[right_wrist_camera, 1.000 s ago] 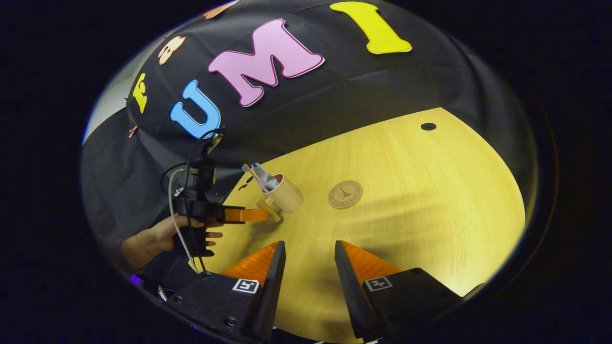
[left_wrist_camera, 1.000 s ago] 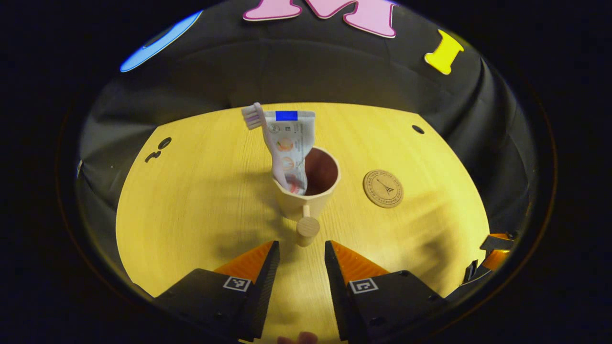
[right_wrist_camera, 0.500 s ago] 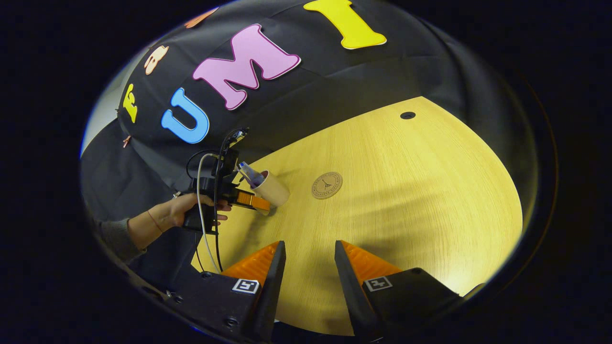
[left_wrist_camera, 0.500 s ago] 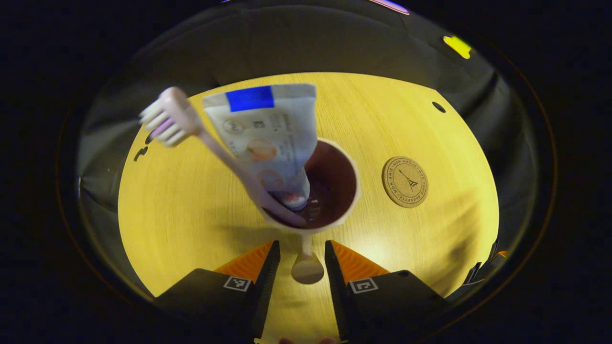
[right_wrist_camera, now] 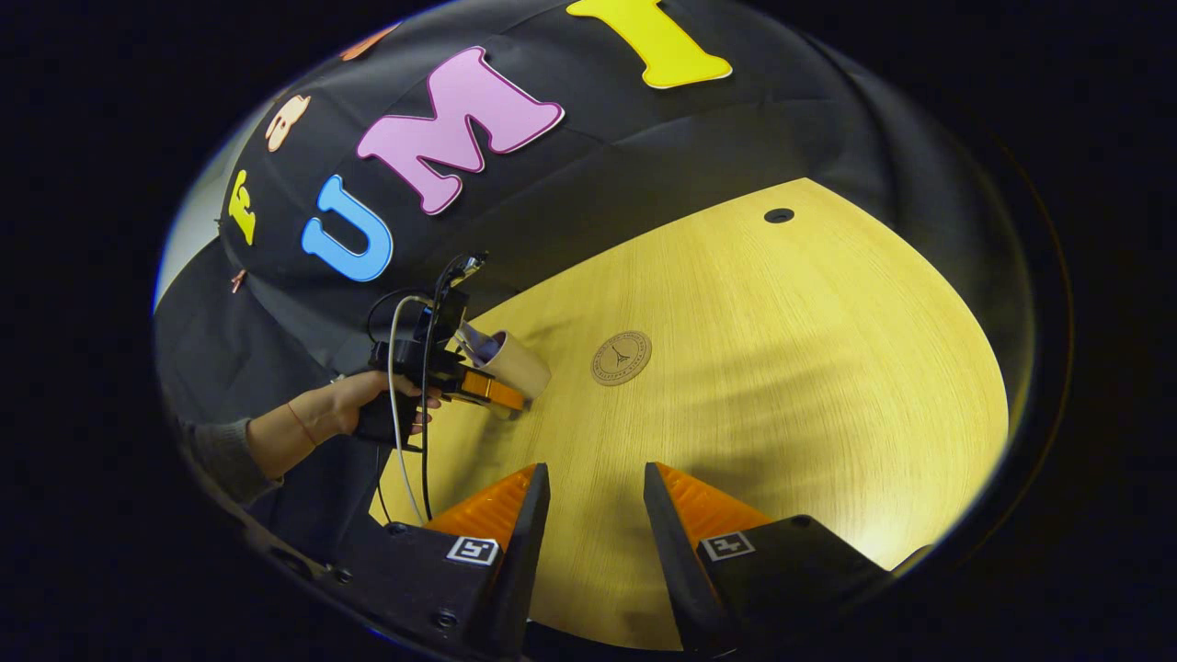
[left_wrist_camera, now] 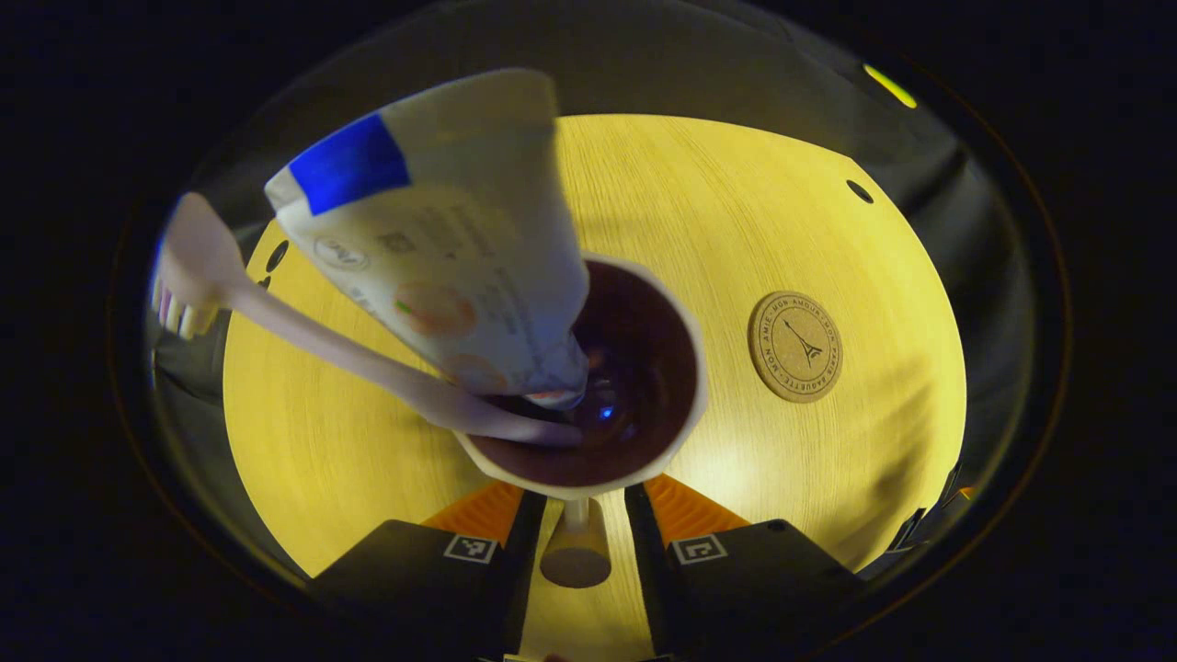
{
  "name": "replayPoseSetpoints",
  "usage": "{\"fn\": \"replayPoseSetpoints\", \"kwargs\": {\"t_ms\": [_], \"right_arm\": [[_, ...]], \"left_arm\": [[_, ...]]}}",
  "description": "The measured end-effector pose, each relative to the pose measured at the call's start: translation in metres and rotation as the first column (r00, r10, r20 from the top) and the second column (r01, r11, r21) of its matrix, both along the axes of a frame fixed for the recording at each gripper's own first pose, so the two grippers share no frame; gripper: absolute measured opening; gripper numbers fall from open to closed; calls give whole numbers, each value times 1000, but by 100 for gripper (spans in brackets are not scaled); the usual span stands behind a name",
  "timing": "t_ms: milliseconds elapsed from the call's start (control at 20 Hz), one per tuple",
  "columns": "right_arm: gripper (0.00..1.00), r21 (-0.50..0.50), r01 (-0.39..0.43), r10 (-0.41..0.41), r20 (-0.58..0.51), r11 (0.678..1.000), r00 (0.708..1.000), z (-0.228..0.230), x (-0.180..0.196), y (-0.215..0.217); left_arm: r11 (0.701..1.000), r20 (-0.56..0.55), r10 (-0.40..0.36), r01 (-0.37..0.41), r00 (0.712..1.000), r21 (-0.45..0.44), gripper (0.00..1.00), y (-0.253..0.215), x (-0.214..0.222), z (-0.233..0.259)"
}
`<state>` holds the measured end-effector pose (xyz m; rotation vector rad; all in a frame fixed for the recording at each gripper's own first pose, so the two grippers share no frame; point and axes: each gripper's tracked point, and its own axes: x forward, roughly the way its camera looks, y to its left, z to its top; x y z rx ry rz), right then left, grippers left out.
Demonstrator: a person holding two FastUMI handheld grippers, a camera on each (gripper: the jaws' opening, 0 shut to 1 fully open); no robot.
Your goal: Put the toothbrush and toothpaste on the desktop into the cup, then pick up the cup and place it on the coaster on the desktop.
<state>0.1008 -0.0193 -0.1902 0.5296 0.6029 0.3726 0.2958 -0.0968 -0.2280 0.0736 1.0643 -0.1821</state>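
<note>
So the left gripper [left_wrist_camera: 575, 515] has closed right in on the cup [left_wrist_camera: 680, 432] over the last second; a moment ago the cup sat well ahead of it, now its handle knob [left_wrist_camera: 576, 556] is between the fingers and the rim is nearly against the tips. The jaws look apart around the handle, though I can't tell if they're actually pinching it yet. The toothbrush [left_wrist_camera: 303, 336] and toothpaste [left_wrist_camera: 441, 248] are both in the cup already, so the loading part's done, and the coaster [left_wrist_camera: 795, 347] is close by on the desk [left_wrist_camera: 349, 460]. The right gripper [right_wrist_camera: 596, 496] hovers open over bare desk, holding nothing.
</note>
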Motion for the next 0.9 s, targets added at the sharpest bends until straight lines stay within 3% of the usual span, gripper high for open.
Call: {"fn": "replayPoseSetpoints", "kwargs": {"t_ms": [100, 150, 200, 250, 300, 350, 500, 750, 900], "right_arm": [[64, -1, 1, -1, -2, 1000, 1000, -1, 0, 0], [64, -1, 0, 0, -4, 1000, 1000, -1, 0, 0], [64, -2, 0, 0, -5, 1000, 1000, -1, 1, 2], [64, -4, 0, 0, -6, 1000, 1000, -2, 2, 2], [64, -9, 0, 0, -7, 1000, 1000, -3, 1, 2], [64, -12, -3, 3, -7, 1000, 1000, -4, 1, 3], [64, -21, -9, 9, -9, 1000, 1000, -5, -1, 5], [64, -22, 1, -1, -9, 1000, 1000, -4, 0, 2], [64, -25, 4, -4, -10, 1000, 1000, -5, 0, 0]], "left_arm": [[1000, 6, 15, -15, 1000, -1, 56, 4, 3, 1], [1000, 6, 19, -19, 1000, -2, 48, 5, 3, 0], [1000, 3, 18, -18, 1000, -5, 51, 4, 4, -1], [1000, 0, 16, -16, 1000, -12, 42, 3, 3, -2], [1000, -3, 17, -17, 1000, -9, 46, 3, 3, -2], [1000, -2, 16, -16, 1000, -8, 34, 3, 3, -2], [1000, 3, 4, -4, 1000, -22, 37, 1, 3, -1], [999, 36, 22, -21, 999, -29, 30, 5, 5, 1], [1000, 69, 17, -16, 997, -15, 33, 5, 9, 8]]}}
